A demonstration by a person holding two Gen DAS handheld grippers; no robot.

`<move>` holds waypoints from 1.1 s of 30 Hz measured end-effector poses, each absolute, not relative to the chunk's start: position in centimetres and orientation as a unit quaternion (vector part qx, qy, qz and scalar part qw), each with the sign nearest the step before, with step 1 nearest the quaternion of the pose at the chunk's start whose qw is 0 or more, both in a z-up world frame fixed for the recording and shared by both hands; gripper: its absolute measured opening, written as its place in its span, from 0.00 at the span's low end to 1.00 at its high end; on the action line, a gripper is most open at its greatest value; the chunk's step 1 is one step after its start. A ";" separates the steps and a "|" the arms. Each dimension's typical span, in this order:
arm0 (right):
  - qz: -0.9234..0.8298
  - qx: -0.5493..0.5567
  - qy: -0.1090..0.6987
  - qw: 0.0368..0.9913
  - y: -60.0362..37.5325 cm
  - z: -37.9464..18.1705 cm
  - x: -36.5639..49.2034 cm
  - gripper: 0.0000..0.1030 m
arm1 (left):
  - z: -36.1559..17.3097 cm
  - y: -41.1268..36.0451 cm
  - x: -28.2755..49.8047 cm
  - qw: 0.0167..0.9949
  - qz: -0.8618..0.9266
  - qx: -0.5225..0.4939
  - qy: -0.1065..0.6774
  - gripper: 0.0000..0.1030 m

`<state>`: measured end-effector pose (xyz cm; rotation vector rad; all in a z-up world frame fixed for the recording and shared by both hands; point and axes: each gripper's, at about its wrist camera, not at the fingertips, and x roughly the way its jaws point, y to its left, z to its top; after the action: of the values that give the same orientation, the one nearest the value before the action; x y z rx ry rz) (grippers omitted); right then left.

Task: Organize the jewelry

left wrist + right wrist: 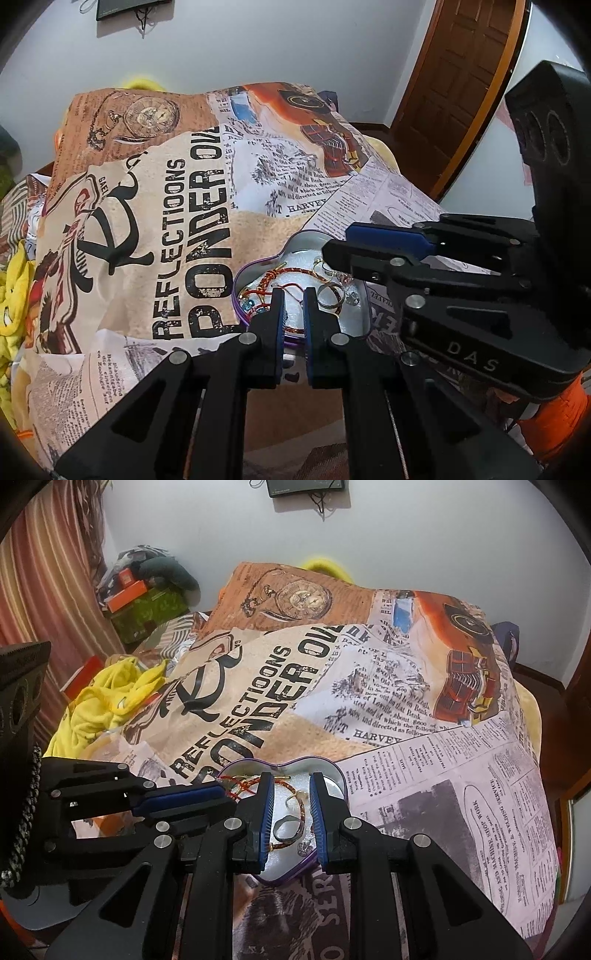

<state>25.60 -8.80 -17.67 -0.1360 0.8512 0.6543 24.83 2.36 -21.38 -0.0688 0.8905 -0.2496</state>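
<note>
Both tongs hovered over one heart-shaped tin (pixel 334 771), and you held each pair partly spread, pinching nothing. Your left gripper (pixel 294 295) sat just above the tin's near rim, a red braided bracelet (pixel 273 277) just ahead of its tips. Your right gripper (pixel 291 786) hung over the tin's middle, with one metal ring (pixel 286 827) lying between its fingers on the white lining. You seemed to be at the sorting step, picking a piece out of the tangle. The next move likely called for lowering the right tips around the ring and closing gently, since cords lay close beside it. Counted: one tin, one ring, at least one braided bracelet, a few small blue beads (pixel 246 305); the finer gold pieces were too tangled to count. Everything rested on one newspaper-print cloth (pixel 461 775).
</note>
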 end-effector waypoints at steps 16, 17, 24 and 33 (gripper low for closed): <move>0.281 -0.036 0.298 0.912 -12.8 -8.8 19.8 0.18 | -10.7 2.4 18.4 0.947 -0.086 -0.023 0.310 0.09; 0.279 -0.035 0.287 0.916 -13.0 -8.0 19.2 0.18 | -9.6 2.3 17.5 0.952 -0.083 -0.020 0.294 0.09; 0.263 -0.016 0.160 0.951 -15.4 -1.2 11.9 0.18 | -2.8 1.5 10.6 0.982 -0.060 -0.011 0.179 0.28; 0.222 -0.002 0.034 0.975 -16.5 2.3 3.9 0.50 | 0.6 0.7 3.7 0.996 -0.018 -0.002 0.084 0.65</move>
<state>3.89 -16.54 2.29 -0.0041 0.0681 0.4472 3.71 0.73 0.58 -0.0042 0.1682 -0.0351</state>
